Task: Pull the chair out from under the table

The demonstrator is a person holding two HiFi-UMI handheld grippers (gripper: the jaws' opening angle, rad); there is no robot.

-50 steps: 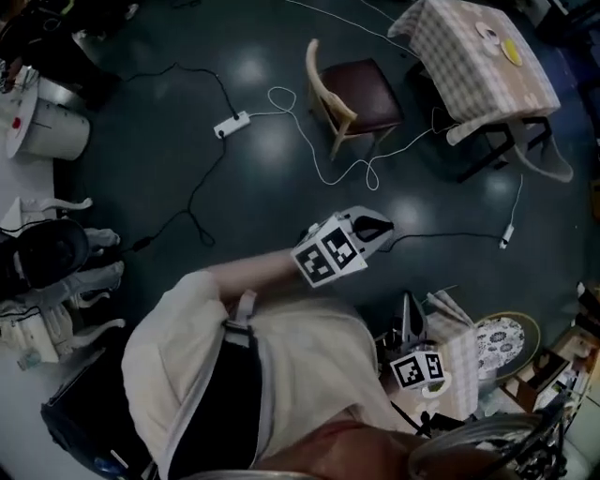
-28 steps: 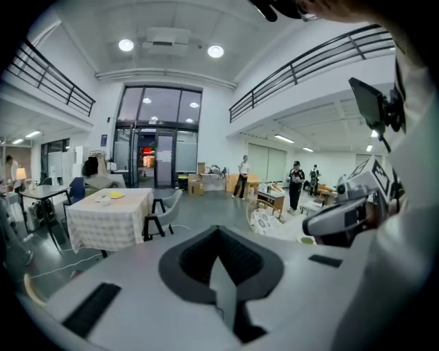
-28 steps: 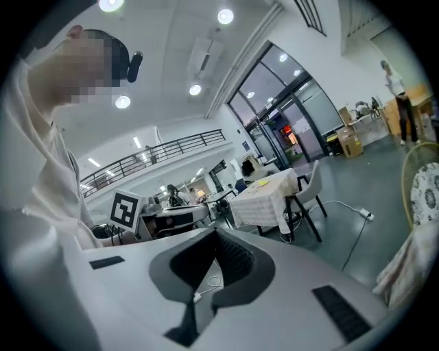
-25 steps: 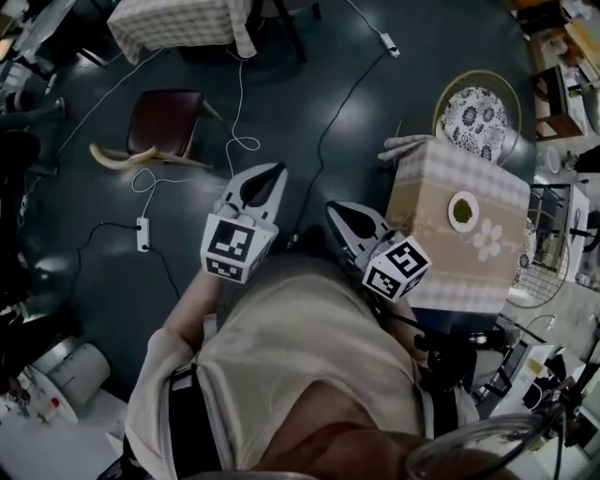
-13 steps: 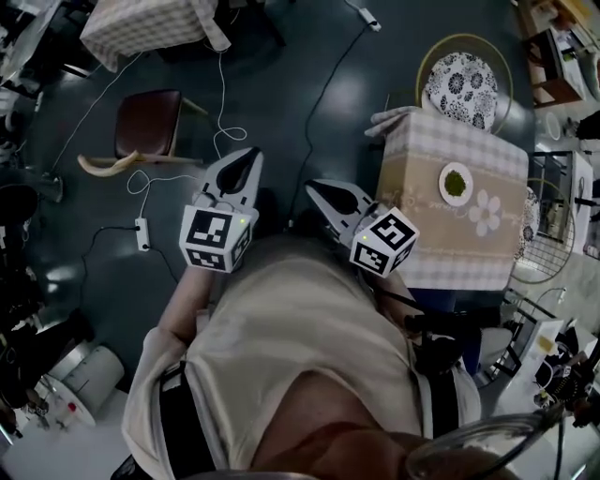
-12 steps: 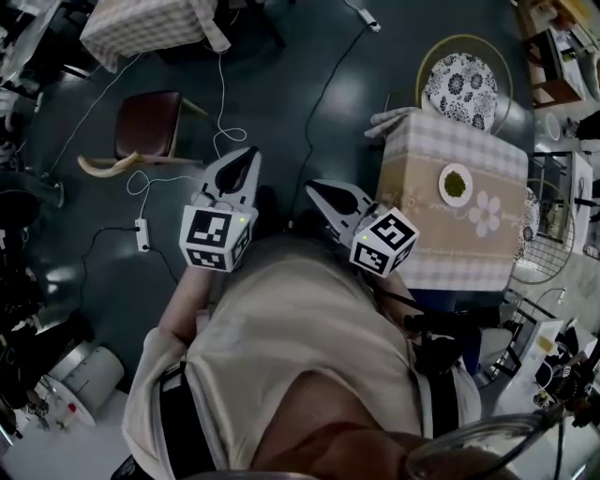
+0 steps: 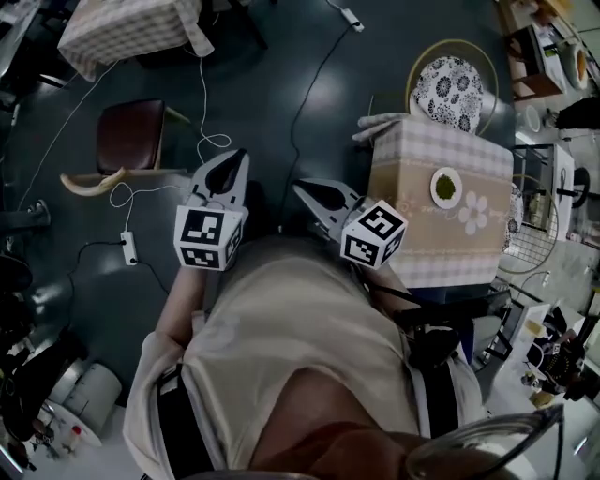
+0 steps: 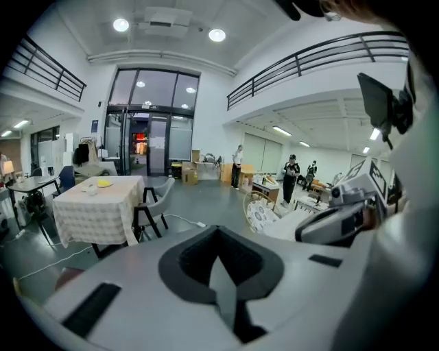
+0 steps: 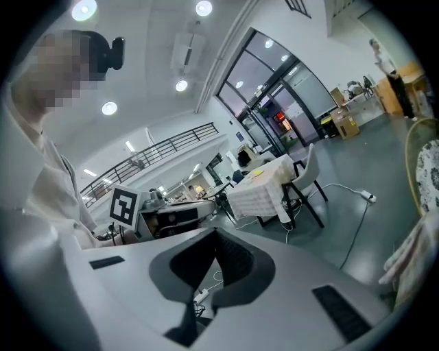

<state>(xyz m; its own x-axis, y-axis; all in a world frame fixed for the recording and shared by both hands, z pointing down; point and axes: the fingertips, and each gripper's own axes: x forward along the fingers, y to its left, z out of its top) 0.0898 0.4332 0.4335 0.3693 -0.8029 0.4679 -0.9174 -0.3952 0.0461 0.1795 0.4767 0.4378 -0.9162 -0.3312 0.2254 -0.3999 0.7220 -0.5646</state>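
Note:
A wooden chair [image 7: 131, 136] with a dark red seat stands free on the dark floor at the upper left of the head view, apart from the checked-cloth table [image 7: 122, 28] beyond it. My left gripper [image 7: 236, 157] hangs in front of the person's body, shut and holding nothing, well short of the chair. My right gripper [image 7: 302, 187] is beside it, also shut and empty. In the left gripper view the left gripper [image 8: 219, 233] points toward the cloth table [image 8: 96, 206], where a grey chair [image 8: 154, 199] is tucked in. The right gripper [image 9: 216, 234] faces the same table [image 9: 264, 188].
A second checked-cloth table [image 7: 422, 244] with a green dish [image 7: 445, 187] stands close on the right. Behind it is a round patterned seat [image 7: 450, 84]. White and black cables [image 7: 211, 112] and a power strip [image 7: 128, 248] lie on the floor. Shelving crowds the right edge.
The person has turned away from the red-seated chair, which slid from the upper middle to the upper left of the head view. Both grippers came together in front of the body, still shut.

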